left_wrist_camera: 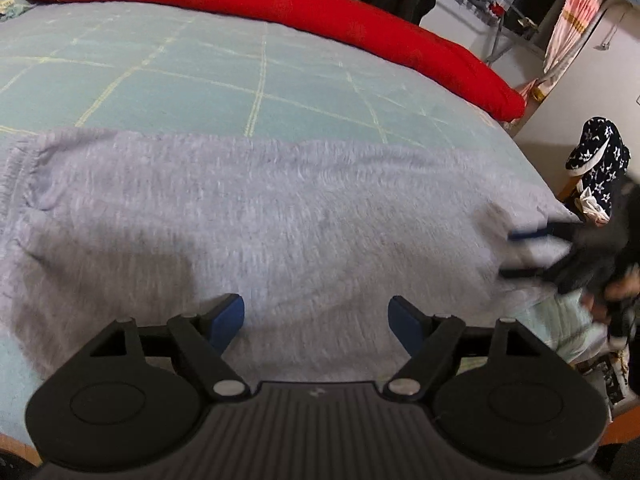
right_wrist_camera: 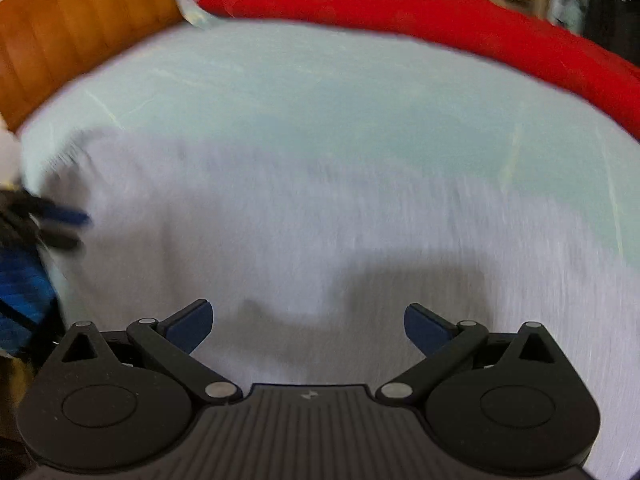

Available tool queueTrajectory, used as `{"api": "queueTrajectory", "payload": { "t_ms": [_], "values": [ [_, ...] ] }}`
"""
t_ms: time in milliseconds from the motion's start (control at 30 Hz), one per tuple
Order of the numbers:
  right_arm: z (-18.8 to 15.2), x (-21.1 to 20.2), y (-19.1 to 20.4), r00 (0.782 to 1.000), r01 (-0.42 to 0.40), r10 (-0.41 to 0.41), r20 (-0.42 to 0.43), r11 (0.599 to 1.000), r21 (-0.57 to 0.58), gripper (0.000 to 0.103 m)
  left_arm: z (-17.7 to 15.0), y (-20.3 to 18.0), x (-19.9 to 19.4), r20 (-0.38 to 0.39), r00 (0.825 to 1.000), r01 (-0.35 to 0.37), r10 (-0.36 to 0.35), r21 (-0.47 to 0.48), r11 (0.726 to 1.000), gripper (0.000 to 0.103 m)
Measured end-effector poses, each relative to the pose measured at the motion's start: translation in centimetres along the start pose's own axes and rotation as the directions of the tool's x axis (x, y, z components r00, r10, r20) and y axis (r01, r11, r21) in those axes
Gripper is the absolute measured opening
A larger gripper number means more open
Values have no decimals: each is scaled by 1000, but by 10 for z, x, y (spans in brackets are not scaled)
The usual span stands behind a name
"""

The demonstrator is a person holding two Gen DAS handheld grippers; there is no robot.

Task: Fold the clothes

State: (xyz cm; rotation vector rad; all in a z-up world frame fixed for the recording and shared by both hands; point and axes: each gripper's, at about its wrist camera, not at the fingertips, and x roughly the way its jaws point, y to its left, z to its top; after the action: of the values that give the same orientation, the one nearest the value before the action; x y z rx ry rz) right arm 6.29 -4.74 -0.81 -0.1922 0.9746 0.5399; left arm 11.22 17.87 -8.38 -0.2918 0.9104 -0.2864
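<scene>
While both grippers gape, a grey garment (left_wrist_camera: 256,216) covers the bed (left_wrist_camera: 200,80).

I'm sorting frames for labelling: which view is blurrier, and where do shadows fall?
Right wrist view: motion-smeared throughout; the grey garment and red quilt lose texture, and a dark shadow lies ahead of the right tongs. Left wrist view: sharper, with the bedsheet grid readable; only the right tongs at the edge blur; a shadow sits left of the left tongs.
</scene>
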Motion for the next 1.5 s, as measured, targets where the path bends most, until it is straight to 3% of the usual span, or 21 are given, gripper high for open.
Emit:
{"api": "queueTrajectory", "payload": {
  "t_ms": [100,167,333,500,567,667,800,933,1100,1167,1300,1400,1500],
  "values": [
    [-27,18,4,996,82,-83,30,995,50,103,-6,-2,-2,16,1000,-28,27,35,999,79],
    [-40,17,9,986,113,-122,117,990,81,103,-10,-4,-3,27,998,-53,51,69,996,79],
    [-41,18,13,977,136,-150,154,986,101,103,-26,-14,-3,41,979,-203,199,190,961,80],
    [-42,20,10,976,121,-136,169,988,96,103,-29,4,-18,30,965,-261,259,91,961,80],
    [-44,17,11,976,126,-140,168,988,92,103,-29,11,-26,27,970,-242,240,55,969,80],
    [-42,10,15,976,137,-153,158,985,106,103,-18,12,-44,81,979,-188,185,34,982,80],
    [-48,-13,25,967,85,-113,227,988,130,103,14,17,-51,149,980,-134,131,11,991,80],
    [-56,-9,26,970,101,-139,201,977,189,103,48,44,-27,112,992,-42,50,-68,997,80],
    [-60,4,30,965,163,-201,171,964,212,103,48,68,6,48,991,-118,125,-131,984,80],
    [-60,5,31,962,172,-211,172,961,216,103,37,75,5,56,992,-106,116,-159,982,80],
    [-64,6,30,958,167,-209,195,964,208,103,36,68,-12,70,992,-95,106,-150,984,80],
    [-65,7,31,954,174,-217,208,963,204,103,50,55,-13,101,994,-42,51,-98,994,80],
    [-66,9,32,949,184,-227,217,962,202,103,64,47,6,80,997,21,-14,-88,996,81]
  ]
}}
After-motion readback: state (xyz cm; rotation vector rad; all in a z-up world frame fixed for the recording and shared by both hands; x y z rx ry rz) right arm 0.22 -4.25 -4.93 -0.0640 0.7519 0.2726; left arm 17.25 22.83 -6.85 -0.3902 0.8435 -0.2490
